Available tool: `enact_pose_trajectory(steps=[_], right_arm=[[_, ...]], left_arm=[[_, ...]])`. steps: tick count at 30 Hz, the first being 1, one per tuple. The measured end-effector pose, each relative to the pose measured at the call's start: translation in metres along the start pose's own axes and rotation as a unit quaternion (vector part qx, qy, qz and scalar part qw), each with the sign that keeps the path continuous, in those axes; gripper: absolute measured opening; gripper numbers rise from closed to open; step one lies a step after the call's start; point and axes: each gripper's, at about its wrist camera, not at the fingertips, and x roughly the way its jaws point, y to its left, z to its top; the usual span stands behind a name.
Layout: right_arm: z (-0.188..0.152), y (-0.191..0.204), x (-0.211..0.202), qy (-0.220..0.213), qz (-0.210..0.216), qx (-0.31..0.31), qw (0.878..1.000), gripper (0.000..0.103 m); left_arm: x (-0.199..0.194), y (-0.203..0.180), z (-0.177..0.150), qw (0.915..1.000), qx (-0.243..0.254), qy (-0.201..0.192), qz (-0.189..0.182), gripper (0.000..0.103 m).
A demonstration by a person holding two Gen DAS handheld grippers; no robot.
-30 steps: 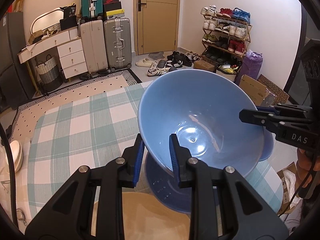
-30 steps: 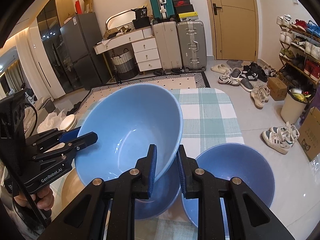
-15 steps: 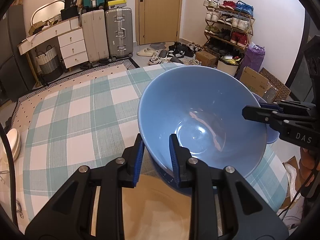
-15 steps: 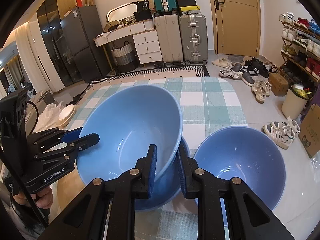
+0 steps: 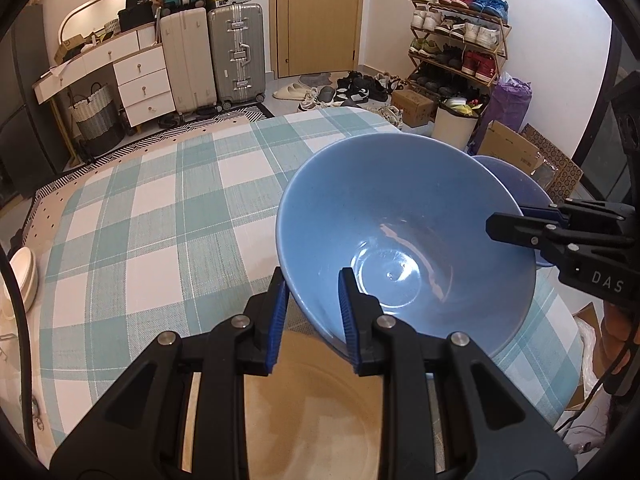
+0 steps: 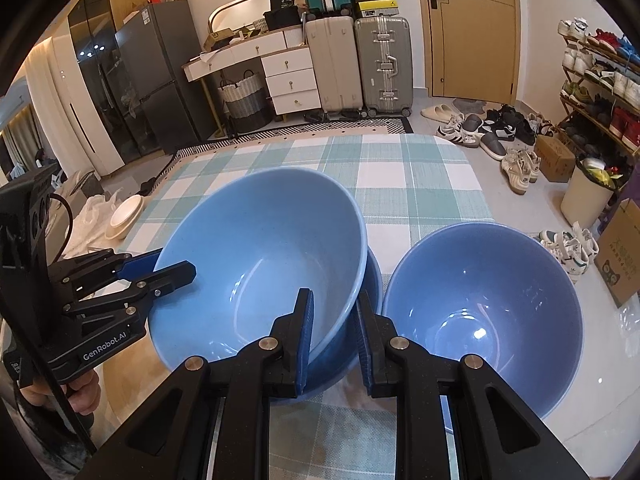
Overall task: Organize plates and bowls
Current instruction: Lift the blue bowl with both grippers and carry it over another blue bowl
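Observation:
A large light-blue bowl [image 5: 404, 240] [image 6: 260, 264] is held between both grippers, one on each side of its rim. My left gripper [image 5: 312, 312] is shut on its near rim; it shows at the left in the right wrist view [image 6: 160, 268]. My right gripper [image 6: 332, 336] is shut on the opposite rim; it shows at the right in the left wrist view [image 5: 516, 220]. The bowl sits tilted in a darker blue bowl [image 6: 360, 336] beneath it. Another blue bowl [image 6: 484, 312] stands to the right on the checked tablecloth [image 5: 160, 220].
A tan plate [image 5: 312, 412] lies on the table under my left gripper. White dishes [image 6: 124, 216] sit on a low surface off the table's left. Suitcases, drawers, a shoe rack and shoes on the floor surround the table.
Both grippers have lowered the light-blue bowl toward the table, into the darker blue bowl. The grip on both sides of the rim is unchanged.

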Motion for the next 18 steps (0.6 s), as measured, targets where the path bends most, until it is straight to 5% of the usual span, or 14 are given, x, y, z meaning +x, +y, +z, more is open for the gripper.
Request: enact_pose_trajectory(steps=[18], right_arm=[[-0.005,0.004,0.018,0.015,-0.031,-0.020,0.999,0.021]], left_arm=[[0.026,-0.001,-0.007,0.9997,0.014,0.019,0.011,0.022]])
